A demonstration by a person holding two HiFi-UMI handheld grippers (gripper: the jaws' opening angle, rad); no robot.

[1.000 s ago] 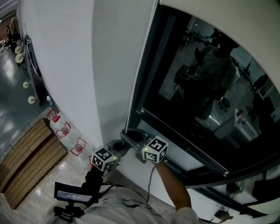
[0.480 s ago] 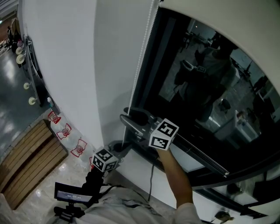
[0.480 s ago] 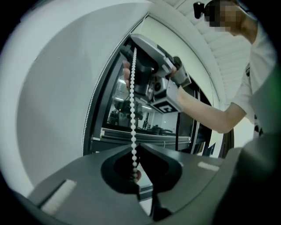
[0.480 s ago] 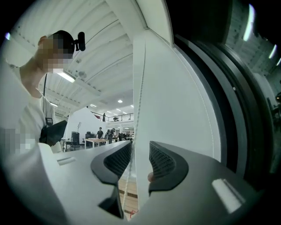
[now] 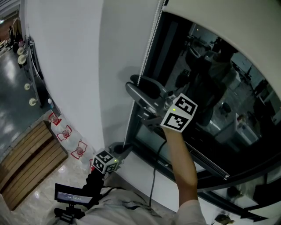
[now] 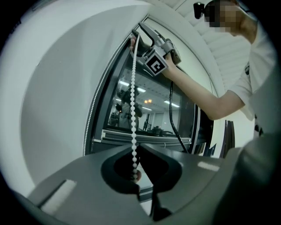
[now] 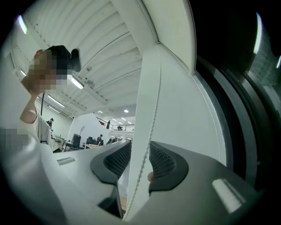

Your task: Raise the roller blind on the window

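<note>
A white bead chain (image 5: 147,52) hangs down the left edge of the dark window (image 5: 210,88). My left gripper (image 5: 117,147) stays low by the sill, shut on the chain (image 6: 133,101), which runs taut upward from its jaws. My right gripper (image 5: 139,88) is raised well above it, at the same chain. Its jaws have just been opening and stand apart, with the chain (image 7: 149,132) passing loose between the ribbed pads (image 7: 162,160). The left gripper view shows the right gripper (image 6: 139,33) high up at the chain. A white band (image 5: 219,13) crosses the window's top.
A white wall (image 5: 66,66) stands left of the window frame (image 5: 184,149). Below at the left are wooden floor slats (image 5: 26,162) and red-and-white items (image 5: 66,131). A black cable (image 5: 153,176) hangs from the right gripper.
The right gripper has risen from beside the left gripper to well above it along the chain, and its jaws have opened. The left gripper has not moved.
</note>
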